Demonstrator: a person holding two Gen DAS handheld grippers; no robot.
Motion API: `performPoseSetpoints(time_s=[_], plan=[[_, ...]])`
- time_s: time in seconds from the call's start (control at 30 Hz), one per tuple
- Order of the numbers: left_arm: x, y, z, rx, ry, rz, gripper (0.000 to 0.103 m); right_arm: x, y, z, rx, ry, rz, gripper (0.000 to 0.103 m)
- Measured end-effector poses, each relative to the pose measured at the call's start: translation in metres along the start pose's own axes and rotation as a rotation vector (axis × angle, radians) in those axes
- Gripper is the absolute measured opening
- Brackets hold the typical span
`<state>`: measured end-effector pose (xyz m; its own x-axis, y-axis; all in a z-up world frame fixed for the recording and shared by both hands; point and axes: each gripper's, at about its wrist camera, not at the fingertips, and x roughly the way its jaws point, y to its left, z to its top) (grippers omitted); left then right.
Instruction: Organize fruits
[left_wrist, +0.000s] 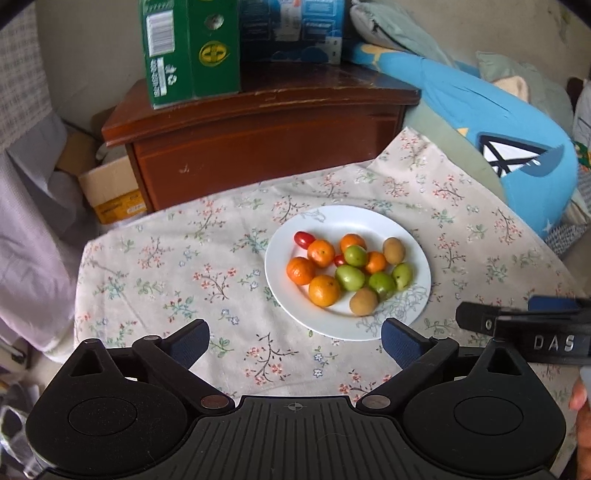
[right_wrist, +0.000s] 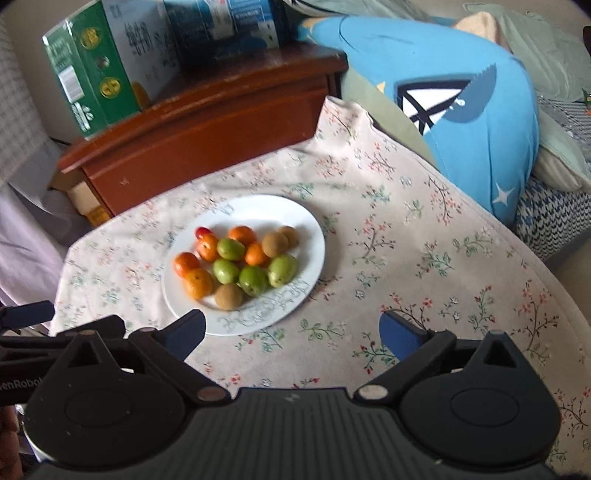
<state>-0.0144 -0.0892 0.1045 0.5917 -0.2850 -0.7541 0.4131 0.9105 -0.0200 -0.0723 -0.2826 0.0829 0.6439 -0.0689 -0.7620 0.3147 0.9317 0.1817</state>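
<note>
The floral-clothed surface (left_wrist: 155, 266) fills mid-frame; on it the white plate (left_wrist: 373, 328) carries all the fruit (left_wrist: 321, 290) I can see, colours mingled. That fits fruit gathered, or sorting still ahead. My left claw (left_wrist: 295, 338) and right claw (right_wrist: 291, 332) gape empty, the plate just beyond their tips.

Glossy white plate (left_wrist: 417, 254) on matt floral cloth (left_wrist: 184, 266)

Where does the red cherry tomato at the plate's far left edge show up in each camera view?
Left wrist: cherry tomato just above centre, at the fruit pile's upper left.
Right wrist: cherry tomato left of centre, same corner of the pile.
Shared landmark: the white plate.
</note>
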Motion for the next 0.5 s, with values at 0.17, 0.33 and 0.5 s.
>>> performPoseSetpoints(time_s=[0.17, 0.33, 0.5], plan=[[0.014, 0.003, 0.001, -0.042, 0.011, 0.048, 0.1, 0.008, 0.002, 0.0, 0.003, 0.004, -0.026, 0.1], [0.024, 0.0, -0.001, -0.027, 0.031, 0.114, 0.1, 0.016, 0.011, 0.001, -0.031, -0.005, -0.057, 0.1], [0.03, 0.005, 0.0, -0.048, 0.044, 0.128, 0.1, 0.022, 0.014, 0.002, -0.046, -0.002, -0.061, 0.1]])
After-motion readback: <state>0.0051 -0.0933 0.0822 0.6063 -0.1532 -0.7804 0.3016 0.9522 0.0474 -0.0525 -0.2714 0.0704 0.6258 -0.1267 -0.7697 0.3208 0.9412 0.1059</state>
